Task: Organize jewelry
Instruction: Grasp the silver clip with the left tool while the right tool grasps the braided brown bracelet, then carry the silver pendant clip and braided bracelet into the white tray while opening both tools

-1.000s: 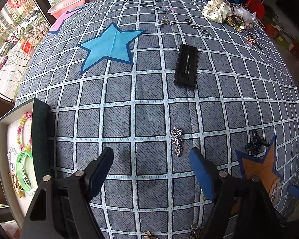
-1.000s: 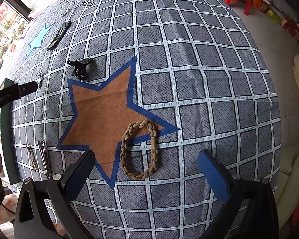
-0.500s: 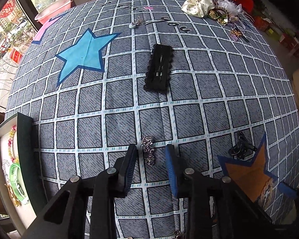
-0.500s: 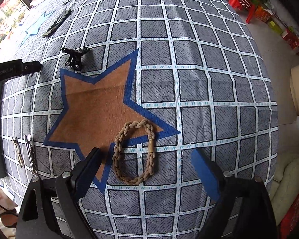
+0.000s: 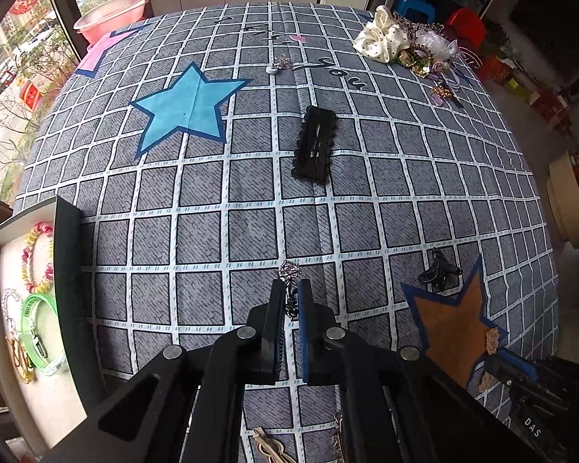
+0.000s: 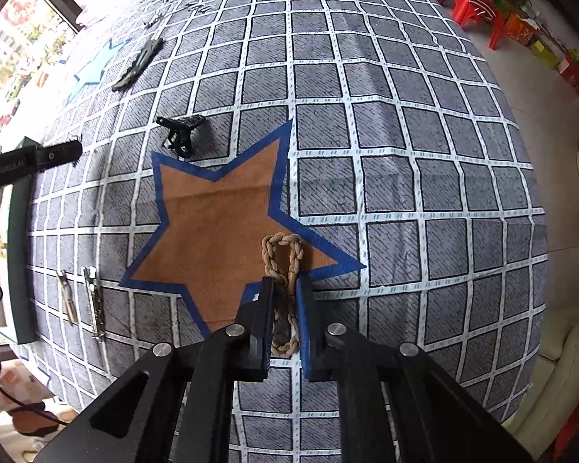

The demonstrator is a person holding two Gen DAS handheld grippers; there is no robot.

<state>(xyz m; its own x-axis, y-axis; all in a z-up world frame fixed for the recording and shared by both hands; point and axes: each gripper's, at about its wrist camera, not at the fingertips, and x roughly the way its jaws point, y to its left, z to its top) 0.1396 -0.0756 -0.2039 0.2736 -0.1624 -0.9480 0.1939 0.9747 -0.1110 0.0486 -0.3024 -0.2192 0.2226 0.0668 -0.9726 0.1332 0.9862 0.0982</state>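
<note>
My left gripper (image 5: 289,289) is shut on a small silver chain piece (image 5: 289,272) that lies on the grey checked tablecloth; its top end sticks out past the fingertips. My right gripper (image 6: 286,281) is shut on a tan braided rope bracelet (image 6: 283,249), squeezed into a narrow loop on the brown star. A white tray (image 5: 4,382) with a dark rim sits at the left edge in the left wrist view, holding a pink-yellow bracelet (image 5: 38,256) and a green band (image 5: 38,332).
A black lace hair clip (image 5: 314,142) lies mid-table and a black claw clip (image 6: 179,133) near the brown star. Scrunchies and trinkets (image 5: 401,44) are piled at the far right. Metal hairpins (image 6: 92,301) lie near the front edge. Red stools stand beyond the table.
Both grippers have closed: the left onto the silver chain piece, the right onto the braided bracelet, pinching it narrow. Both moved slightly forward over their items.
</note>
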